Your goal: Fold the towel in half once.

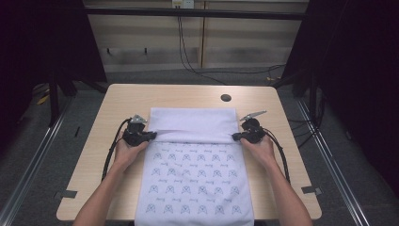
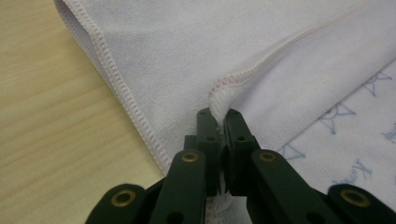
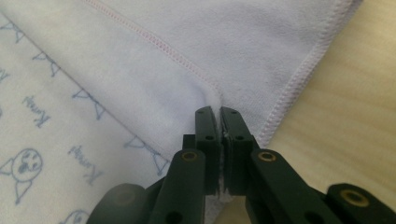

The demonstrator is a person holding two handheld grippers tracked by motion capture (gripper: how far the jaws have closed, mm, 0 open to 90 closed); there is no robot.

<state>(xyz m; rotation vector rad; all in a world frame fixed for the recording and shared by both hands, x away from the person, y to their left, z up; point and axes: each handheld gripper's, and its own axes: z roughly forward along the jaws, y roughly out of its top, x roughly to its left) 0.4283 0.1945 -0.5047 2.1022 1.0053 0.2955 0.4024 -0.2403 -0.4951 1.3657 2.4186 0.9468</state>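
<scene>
A white towel point(image 1: 195, 174) with small blue prints lies on the wooden table point(image 1: 113, 101), its near end hanging over the front edge. Its far part is folded back toward me, plain side up point(image 1: 193, 123). My left gripper point(image 1: 151, 135) is shut on the folded flap's left corner, and in the left gripper view the stitched hem point(image 2: 219, 95) is pinched between the jaws point(image 2: 218, 122). My right gripper point(image 1: 235, 137) is shut on the flap's right corner; the cloth point(image 3: 187, 70) runs into its closed jaws point(image 3: 218, 119).
A round dark hole point(image 1: 226, 98) sits in the table near the far edge. Bare wood shows on both sides of the towel. Cables trail from both grippers along the forearms. Dark frame posts stand left and right of the table.
</scene>
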